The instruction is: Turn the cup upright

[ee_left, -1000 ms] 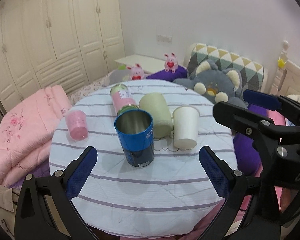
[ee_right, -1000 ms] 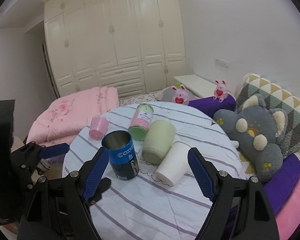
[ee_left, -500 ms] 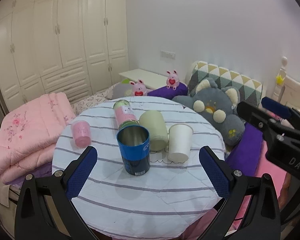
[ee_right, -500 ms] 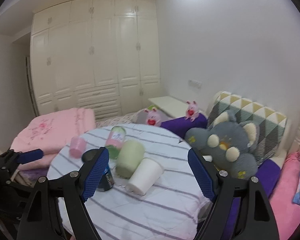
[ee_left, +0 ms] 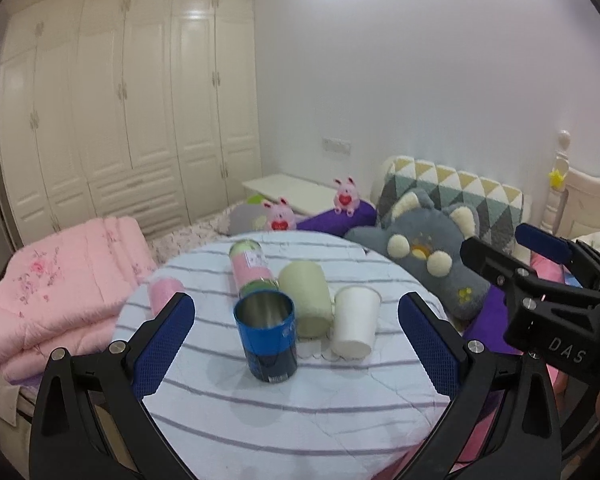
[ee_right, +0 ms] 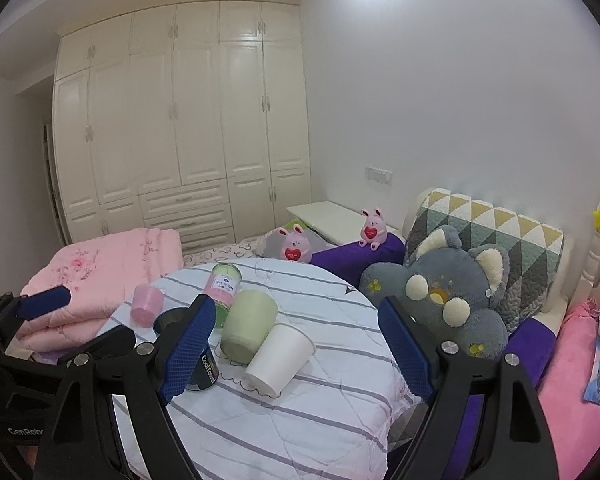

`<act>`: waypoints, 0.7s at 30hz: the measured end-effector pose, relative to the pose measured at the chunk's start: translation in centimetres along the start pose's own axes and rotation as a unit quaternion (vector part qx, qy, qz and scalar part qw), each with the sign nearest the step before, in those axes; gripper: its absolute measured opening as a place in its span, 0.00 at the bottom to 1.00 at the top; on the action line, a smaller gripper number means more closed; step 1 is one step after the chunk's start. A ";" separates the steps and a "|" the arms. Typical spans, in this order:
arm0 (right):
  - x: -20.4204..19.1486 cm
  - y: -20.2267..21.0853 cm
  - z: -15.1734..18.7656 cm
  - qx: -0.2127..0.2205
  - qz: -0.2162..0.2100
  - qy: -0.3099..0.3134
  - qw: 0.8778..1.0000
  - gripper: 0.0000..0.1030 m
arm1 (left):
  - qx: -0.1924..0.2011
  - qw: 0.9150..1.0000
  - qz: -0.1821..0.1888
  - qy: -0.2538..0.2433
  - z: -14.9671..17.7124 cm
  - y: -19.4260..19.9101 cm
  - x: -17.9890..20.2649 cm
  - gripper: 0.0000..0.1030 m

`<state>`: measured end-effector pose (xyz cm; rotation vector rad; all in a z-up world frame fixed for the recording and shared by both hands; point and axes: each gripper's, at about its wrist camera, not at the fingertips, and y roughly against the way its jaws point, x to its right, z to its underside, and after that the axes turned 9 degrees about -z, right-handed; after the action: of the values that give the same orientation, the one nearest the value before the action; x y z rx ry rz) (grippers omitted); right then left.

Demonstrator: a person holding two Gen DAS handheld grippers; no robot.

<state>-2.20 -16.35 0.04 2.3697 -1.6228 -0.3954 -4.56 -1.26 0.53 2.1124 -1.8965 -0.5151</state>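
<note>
Both claws hang released, well short of the surface (ee_left: 300,420): left claw (ee_left: 296,344), right claw (ee_right: 296,348). The blue tin cup (ee_left: 267,340) stands upright; beyond it the white paper cup (ee_right: 280,360) lies tipped. Grip its wall squarely and gently, since paper crushes.

Black tongs (ee_left: 296,344), blue textured pads (ee_left: 162,344), silver screws.

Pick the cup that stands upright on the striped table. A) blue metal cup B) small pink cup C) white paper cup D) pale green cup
A: the blue metal cup stands on its base with its open mouth up, while the others lie on their sides.
</note>
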 end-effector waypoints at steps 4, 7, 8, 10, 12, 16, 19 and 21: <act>-0.1 0.1 0.2 0.008 0.003 0.004 1.000 0.82 | 0.006 1.000 -0.012 0.008 -0.2 -0.1 -0.3 1.00; -0.3 0.0 0.2 0.009 0.004 0.010 1.000 0.82 | 0.003 1.000 -0.018 0.017 -0.2 -0.5 -0.6 1.00; -0.3 -0.1 0.2 0.008 0.003 0.011 1.000 0.82 | 0.004 1.000 -0.020 0.021 -0.2 -0.6 -0.8 1.00; -0.3 -0.2 0.2 0.009 0.001 0.012 1.000 0.82 | 0.008 0.999 -0.022 0.025 -0.2 -0.7 -0.9 1.00; -0.4 -0.3 0.3 0.009 0.002 0.014 1.000 0.82 | 0.010 1.000 -0.017 0.025 -0.1 -0.8 -0.9 1.00; -0.3 -0.4 0.2 0.008 0.003 0.013 1.000 0.82 | 0.011 0.999 -0.009 0.030 0.0 -1.2 -1.1 1.00; -0.3 -0.5 0.2 0.007 0.006 0.013 1.000 0.82 | 0.009 0.999 -0.004 0.033 0.0 -1.5 -1.1 1.00; -0.2 -0.6 0.1 0.007 0.007 0.014 1.000 0.82 | 0.004 0.999 -0.001 0.032 0.0 -1.7 -1.1 1.00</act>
<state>-1.83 -15.95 -0.27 2.3613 -1.6348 -0.3485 -3.08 0.00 -0.10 2.1090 -1.8655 -0.4348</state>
